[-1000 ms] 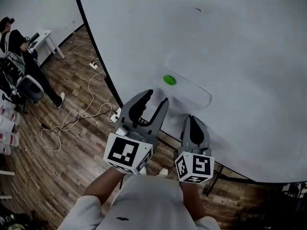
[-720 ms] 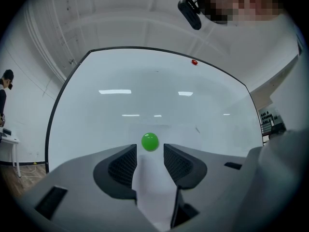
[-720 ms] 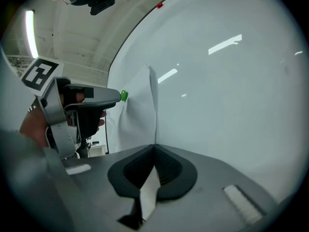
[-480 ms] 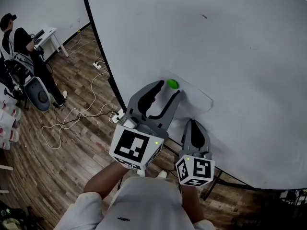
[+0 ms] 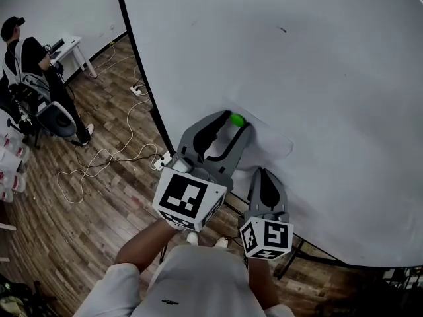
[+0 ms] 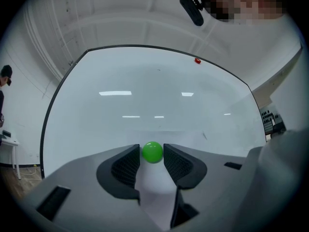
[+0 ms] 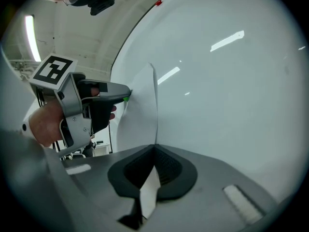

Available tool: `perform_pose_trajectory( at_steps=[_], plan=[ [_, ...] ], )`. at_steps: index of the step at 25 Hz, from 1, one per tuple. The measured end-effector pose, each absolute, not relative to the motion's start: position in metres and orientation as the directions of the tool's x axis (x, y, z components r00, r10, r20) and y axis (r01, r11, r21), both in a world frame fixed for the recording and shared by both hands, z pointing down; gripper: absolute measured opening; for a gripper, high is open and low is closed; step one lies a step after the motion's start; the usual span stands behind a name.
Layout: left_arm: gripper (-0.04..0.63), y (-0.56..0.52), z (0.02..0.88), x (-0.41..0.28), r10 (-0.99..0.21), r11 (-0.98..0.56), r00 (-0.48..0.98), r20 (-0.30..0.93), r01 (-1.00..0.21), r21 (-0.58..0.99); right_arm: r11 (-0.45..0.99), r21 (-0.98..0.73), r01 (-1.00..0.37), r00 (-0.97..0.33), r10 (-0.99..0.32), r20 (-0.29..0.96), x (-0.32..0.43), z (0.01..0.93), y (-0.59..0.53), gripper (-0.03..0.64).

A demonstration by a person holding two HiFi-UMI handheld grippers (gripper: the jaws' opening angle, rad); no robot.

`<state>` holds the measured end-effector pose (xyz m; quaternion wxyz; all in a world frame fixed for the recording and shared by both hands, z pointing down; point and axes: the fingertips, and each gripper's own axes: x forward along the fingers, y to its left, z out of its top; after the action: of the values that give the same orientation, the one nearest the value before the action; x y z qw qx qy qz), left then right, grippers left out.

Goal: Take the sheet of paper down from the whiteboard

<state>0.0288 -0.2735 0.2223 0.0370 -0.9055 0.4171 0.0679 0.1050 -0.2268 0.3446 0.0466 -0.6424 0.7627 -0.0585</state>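
The left gripper view is filled by a glossy whiteboard point(image 6: 145, 91) with a thin dark frame, and the left gripper point(image 6: 152, 151) is seen drawn in narrowly against both sides of a smooth, round green magnet point(image 6: 152, 152). The ribbed black pads point(image 6: 126, 164) are set into moulded grey plastic. The magnet is pressed on the upper part of the sheet of paper point(image 6: 155, 182), which is pinned flat to the whiteboard low down, near its left edge. In the right gripper view the right gripper point(image 7: 153, 150) is found clamped tight on the paper's lower edge, which is bent away from the whiteboard into a sharp upright fold. Black-and-white square patterns are carried on each marker cube point(image 5: 187, 200); no words can be read. Below the whiteboard, wood-plank flooring point(image 5: 99, 203) is crossed by a looped white cable point(image 5: 99, 160).
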Motion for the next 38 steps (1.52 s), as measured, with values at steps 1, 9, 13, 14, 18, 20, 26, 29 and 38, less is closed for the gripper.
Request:
perform_pose_trajectory(
  at_steps=[1,9,13,14,18,20,26,29,38],
  plan=[
    [0.158,-0.273,0.223,0.028,-0.752,-0.648,0.641,-0.151,-0.762,-0.010,0.168,-0.149,-0.974,-0.171,-0.985,0.005,0.105,0.345,-0.227,0.011],
    [0.123,-0.272,0.222,0.030,-0.758,-0.641,0.637,-0.140,-0.767,-0.023,0.163,-0.151,-0.975,-0.166,-0.986,0.008,0.106,0.347,-0.226,0.011],
    [0.123,-0.272,0.222,0.029,-0.756,-0.642,0.637,-0.149,-0.767,-0.019,0.158,-0.151,-0.976,-0.162,-0.987,0.014,0.109,0.348,-0.223,0.011],
    [0.123,-0.271,0.222,0.028,-0.756,-0.642,0.637,-0.153,-0.767,-0.022,0.157,-0.152,-0.976,-0.161,-0.987,0.015,0.110,0.347,-0.221,0.011],
    [0.123,-0.272,0.228,0.030,-0.751,-0.651,0.646,-0.139,-0.759,-0.015,0.153,-0.148,-0.977,-0.156,-0.988,0.014,0.112,0.346,-0.220,0.011],
    [0.123,-0.271,0.233,0.031,-0.747,-0.656,0.651,-0.132,-0.755,-0.012,0.152,-0.142,-0.978,-0.156,-0.988,0.016,0.112,0.347,-0.218,0.011],
    [0.123,-0.250,0.239,0.019,-0.747,-0.657,0.652,-0.131,-0.753,-0.004,0.149,-0.121,-0.981,-0.151,-0.989,0.005,0.113,0.343,-0.202,0.010],
    [0.123,-0.247,0.247,0.008,-0.753,-0.653,0.648,-0.115,-0.758,0.003,0.143,-0.115,-0.983,-0.144,-0.990,0.001,0.114,0.341,-0.197,0.009],
    [0.123,-0.226,0.273,-0.014,-0.748,-0.662,0.658,-0.083,-0.749,0.020,0.090,-0.064,-0.994,-0.090,-0.996,-0.010,0.128,0.333,-0.165,0.011]
  ],
)
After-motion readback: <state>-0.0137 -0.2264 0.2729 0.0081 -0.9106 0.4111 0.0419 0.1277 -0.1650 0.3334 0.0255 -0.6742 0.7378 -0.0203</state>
